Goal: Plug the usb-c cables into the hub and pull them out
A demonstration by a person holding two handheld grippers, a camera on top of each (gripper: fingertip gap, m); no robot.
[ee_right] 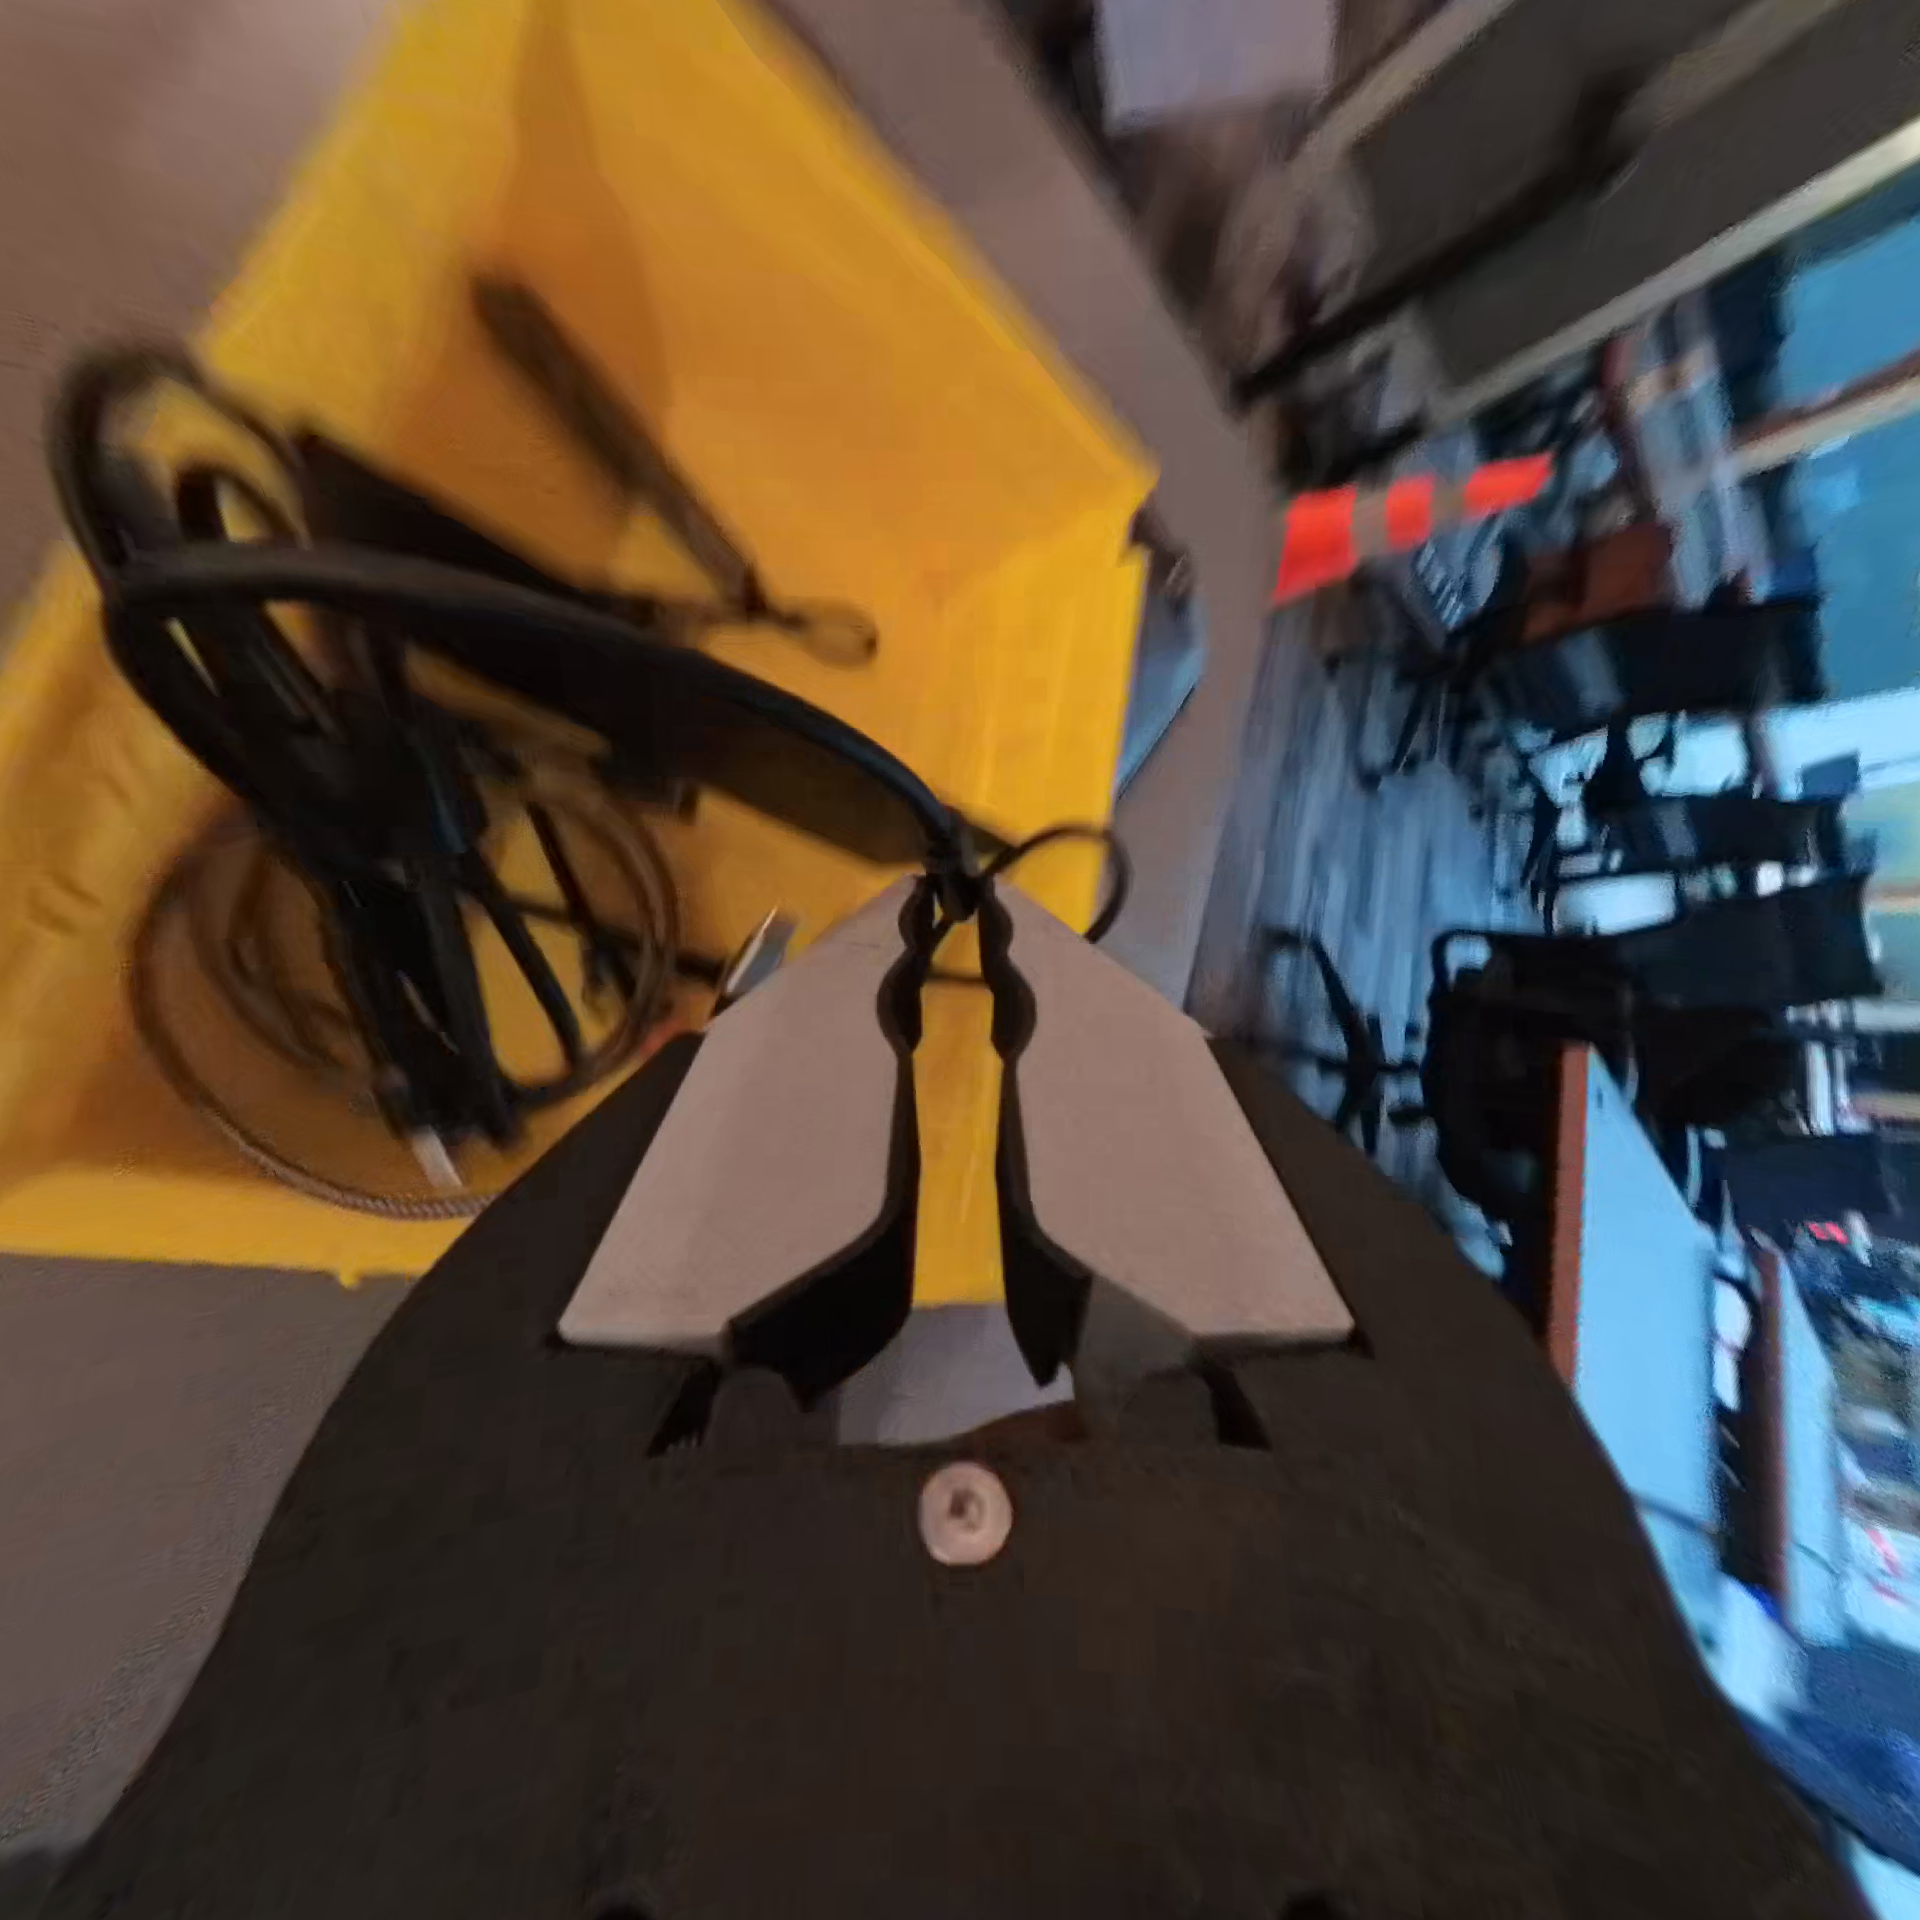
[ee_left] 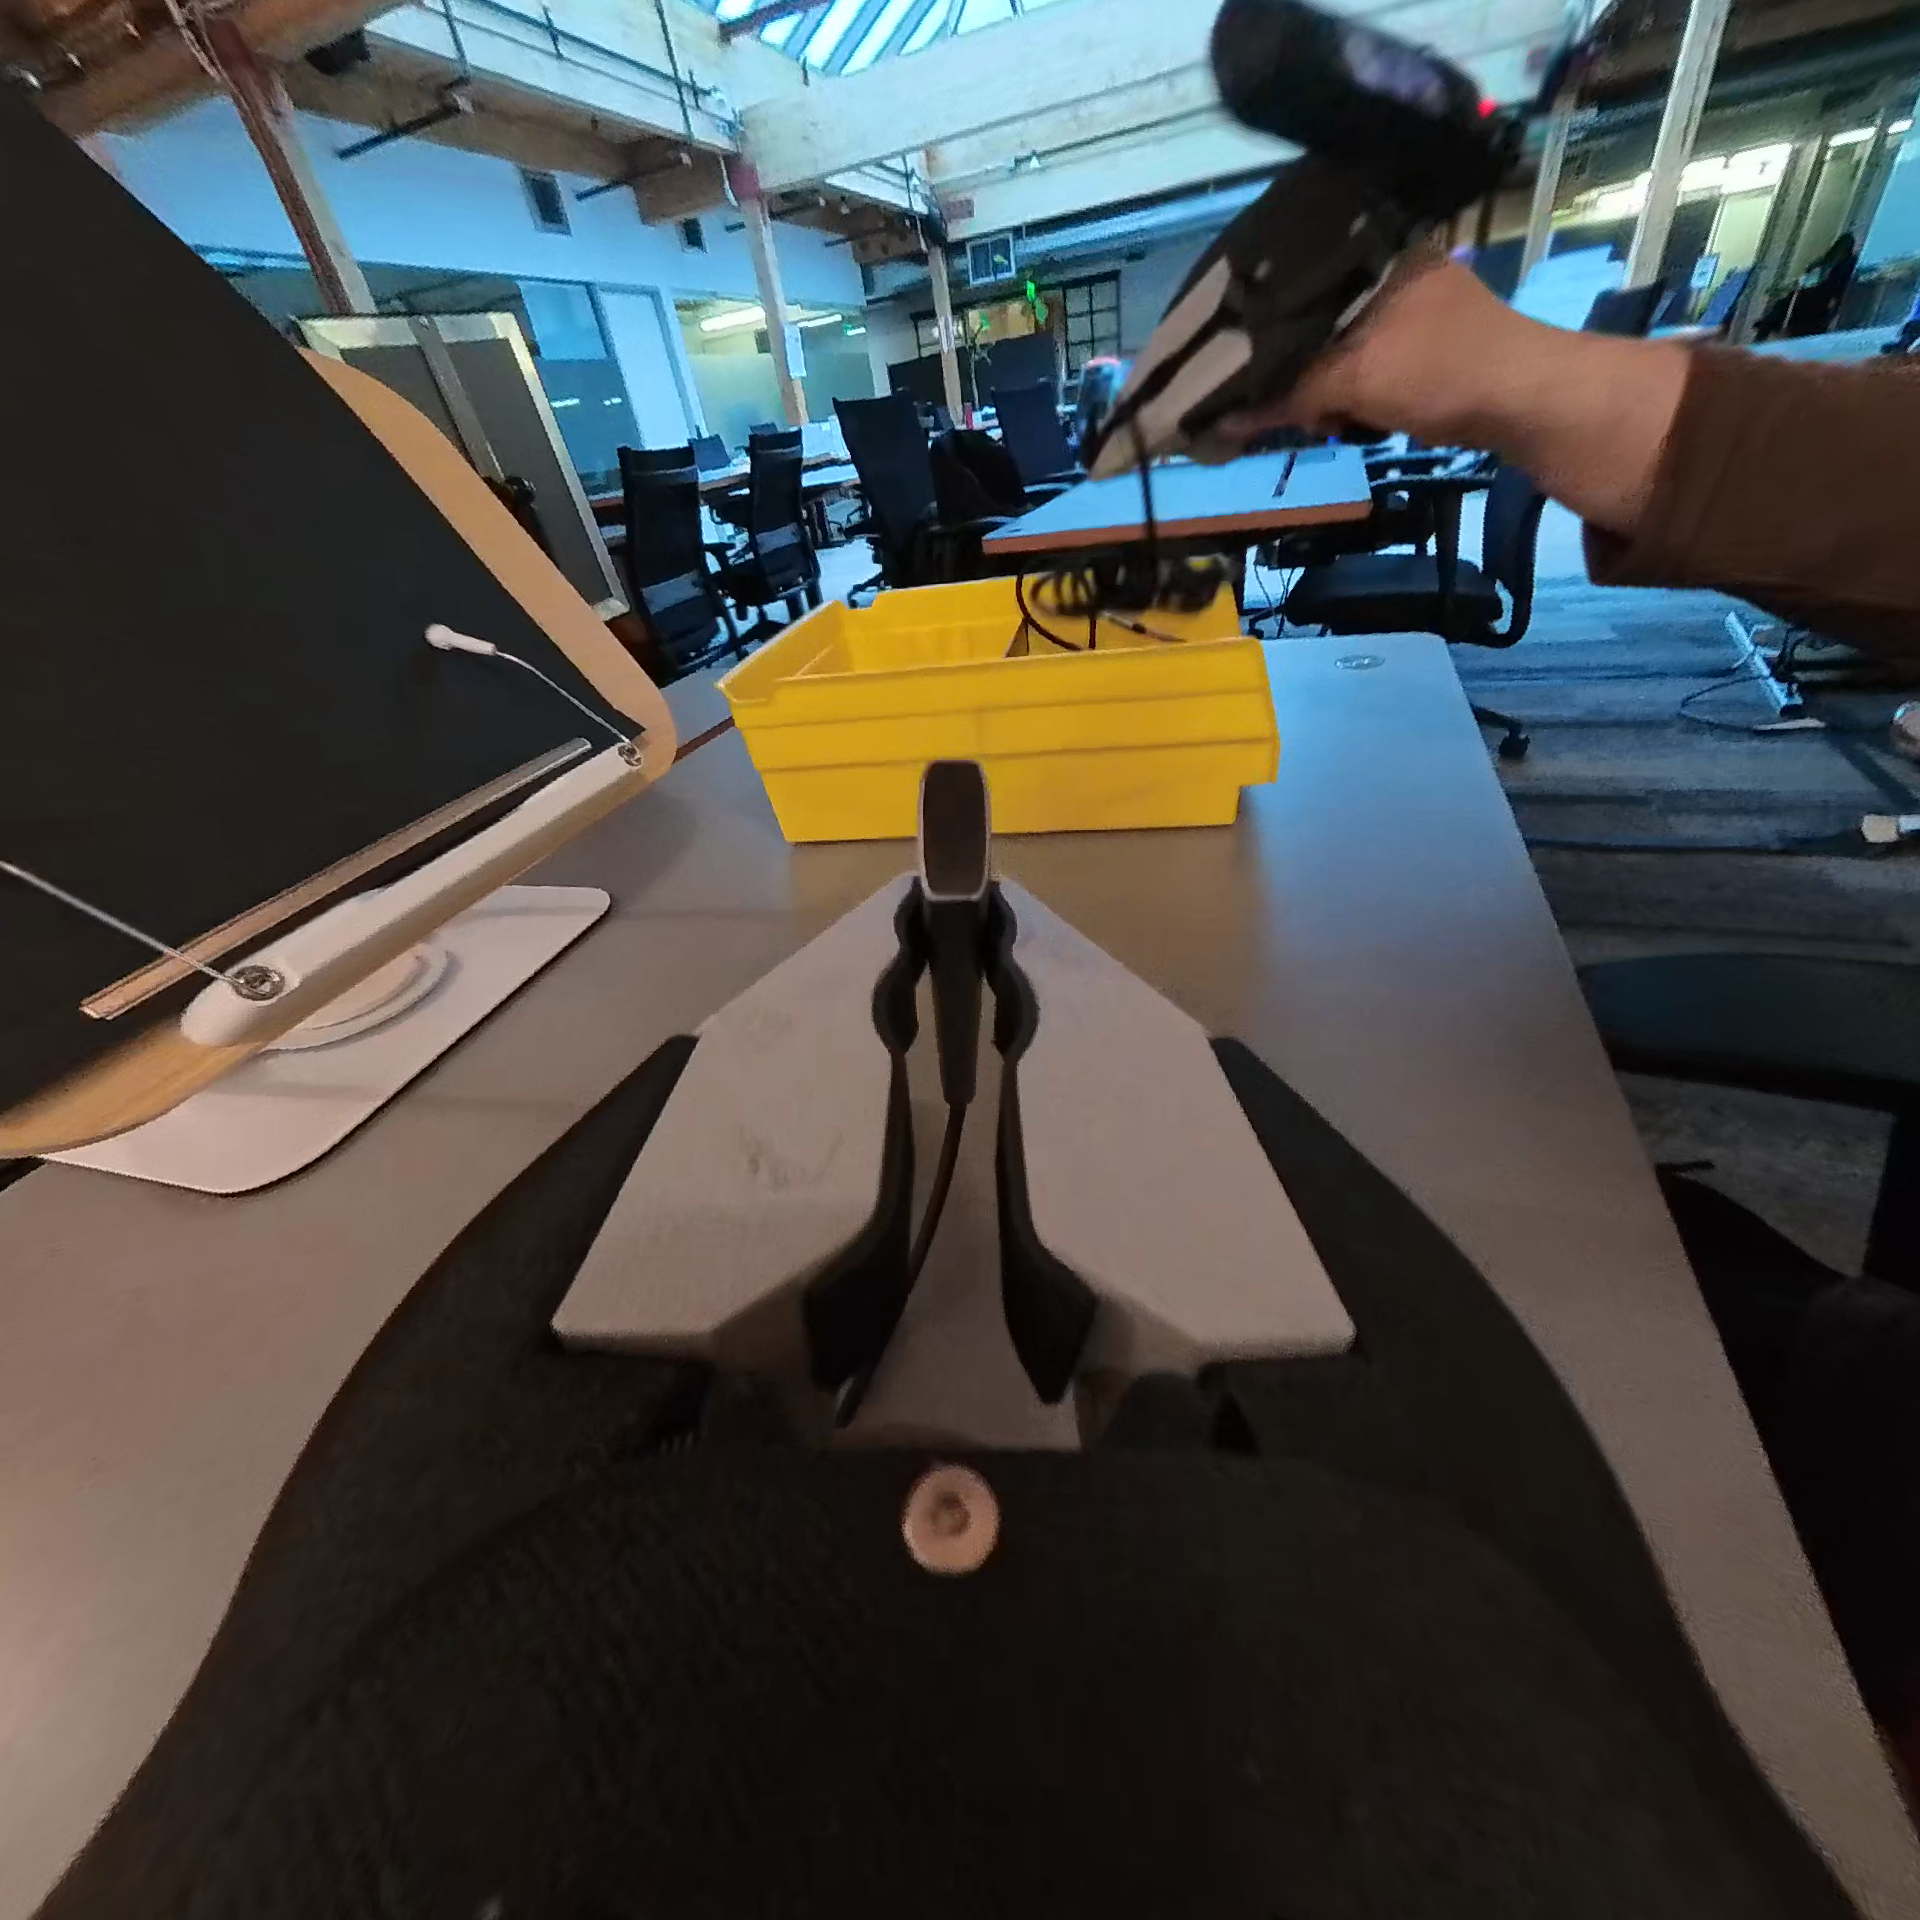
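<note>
My left gripper (ee_left: 954,896) is shut on a slim dark hub (ee_left: 954,826). The hub stands up between the fingertips, and its thin black lead runs back between the fingers. My right gripper (ee_left: 1127,447), held by a hand, hangs above the yellow bin (ee_left: 997,727). It is shut on a black cable (ee_left: 1148,514) that dangles into the bin. In the blurred right wrist view the right gripper (ee_right: 956,894) pinches that black cable (ee_right: 582,644) at its tips. A tangle of cables (ee_right: 416,831) lies below in the bin (ee_right: 831,312).
A tilted black board (ee_left: 208,520) on a white base (ee_left: 312,1039) stands at the left of the grey table (ee_left: 1351,935). The bin sits at the table's far end. The table's right edge drops to the floor, with office chairs and desks beyond. My hands' fingertips stand some 40 cm from each other.
</note>
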